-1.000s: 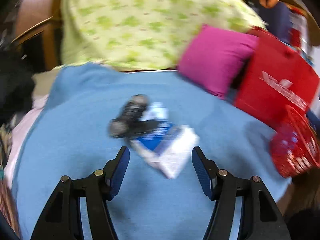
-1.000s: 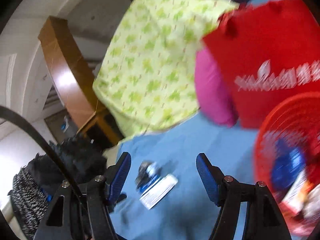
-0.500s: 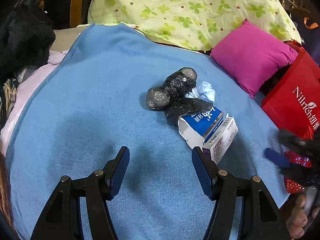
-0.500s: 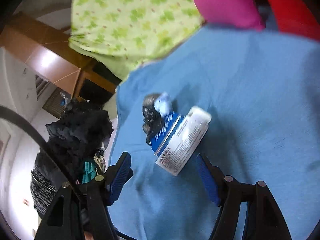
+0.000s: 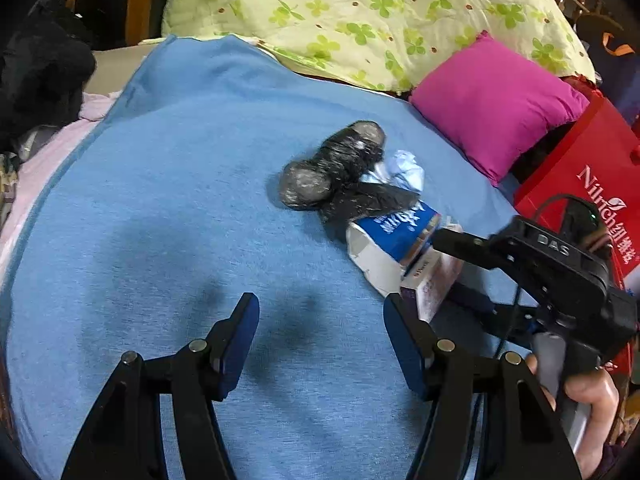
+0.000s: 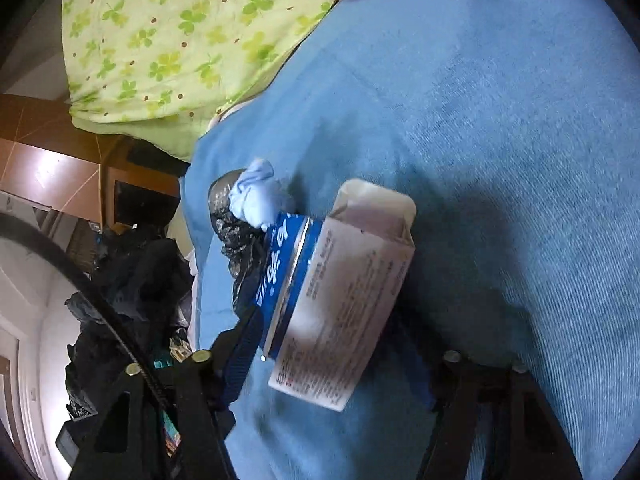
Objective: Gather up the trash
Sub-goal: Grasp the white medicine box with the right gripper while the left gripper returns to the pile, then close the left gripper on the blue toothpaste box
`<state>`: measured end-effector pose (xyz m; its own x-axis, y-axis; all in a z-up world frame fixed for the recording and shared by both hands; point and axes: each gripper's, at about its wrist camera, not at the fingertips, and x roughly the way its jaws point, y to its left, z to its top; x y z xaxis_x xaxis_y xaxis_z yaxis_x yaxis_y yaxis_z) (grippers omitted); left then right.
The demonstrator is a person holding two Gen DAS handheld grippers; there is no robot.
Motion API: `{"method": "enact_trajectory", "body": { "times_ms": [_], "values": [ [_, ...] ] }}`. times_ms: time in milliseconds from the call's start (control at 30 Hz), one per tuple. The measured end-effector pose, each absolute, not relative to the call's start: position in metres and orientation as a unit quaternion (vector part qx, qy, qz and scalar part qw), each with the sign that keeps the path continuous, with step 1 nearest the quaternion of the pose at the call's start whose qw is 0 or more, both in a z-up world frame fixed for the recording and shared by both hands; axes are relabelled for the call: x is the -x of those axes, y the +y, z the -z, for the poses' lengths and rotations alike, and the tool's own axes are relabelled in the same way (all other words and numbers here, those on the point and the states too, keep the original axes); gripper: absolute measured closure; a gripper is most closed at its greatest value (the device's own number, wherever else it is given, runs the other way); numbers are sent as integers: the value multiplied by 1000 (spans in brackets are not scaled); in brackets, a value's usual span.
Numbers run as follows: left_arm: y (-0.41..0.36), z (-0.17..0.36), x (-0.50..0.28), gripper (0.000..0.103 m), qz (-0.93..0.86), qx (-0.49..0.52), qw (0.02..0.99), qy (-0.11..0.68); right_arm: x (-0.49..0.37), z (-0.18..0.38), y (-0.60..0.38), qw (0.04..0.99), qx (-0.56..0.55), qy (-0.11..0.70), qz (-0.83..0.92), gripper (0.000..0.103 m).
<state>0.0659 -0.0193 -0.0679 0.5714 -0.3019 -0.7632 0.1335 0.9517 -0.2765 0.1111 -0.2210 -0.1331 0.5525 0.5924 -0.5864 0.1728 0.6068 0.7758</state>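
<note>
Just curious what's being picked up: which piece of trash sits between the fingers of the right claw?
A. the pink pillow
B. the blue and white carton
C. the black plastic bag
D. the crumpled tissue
B: the right claw is closing around the blue and white carton; bag and tissue lie beyond.

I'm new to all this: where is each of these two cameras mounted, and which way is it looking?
Left wrist view: sits on the left gripper, looking down over a blue blanket; its empty fingers show, plus the right gripper and the hand holding it.
Right wrist view: sits on the right gripper, looking close at a blue-and-white carton; its jaws are closing with the carton between them.
Shared: carton, black bag, crumpled tissue, blanket, clover quilt.
</note>
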Motion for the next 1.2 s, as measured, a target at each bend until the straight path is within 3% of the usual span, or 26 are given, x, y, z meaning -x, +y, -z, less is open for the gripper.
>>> {"method": "enact_trajectory", "body": {
  "times_ms": [33,367,1033,1100,1200],
  "values": [
    [-21,69,-67,38,131,96,879,447,-112,134,-222,774,-418,456,-133,53],
    [-50,78,-81,38,173,90,874,446,-85,105,-274,808,-394,429,-94,53],
    [-89,99,-132,37,200,106,862,454,-57,108,-330,787,-428,433,-98,53],
    [-92,101,-132,52,199,101,862,454,-56,111,-334,785,-430,435,-97,53],
    [-94,106,-132,64,197,102,858,463,-55,112,-337,783,-433,437,-94,53]
  ]
}}
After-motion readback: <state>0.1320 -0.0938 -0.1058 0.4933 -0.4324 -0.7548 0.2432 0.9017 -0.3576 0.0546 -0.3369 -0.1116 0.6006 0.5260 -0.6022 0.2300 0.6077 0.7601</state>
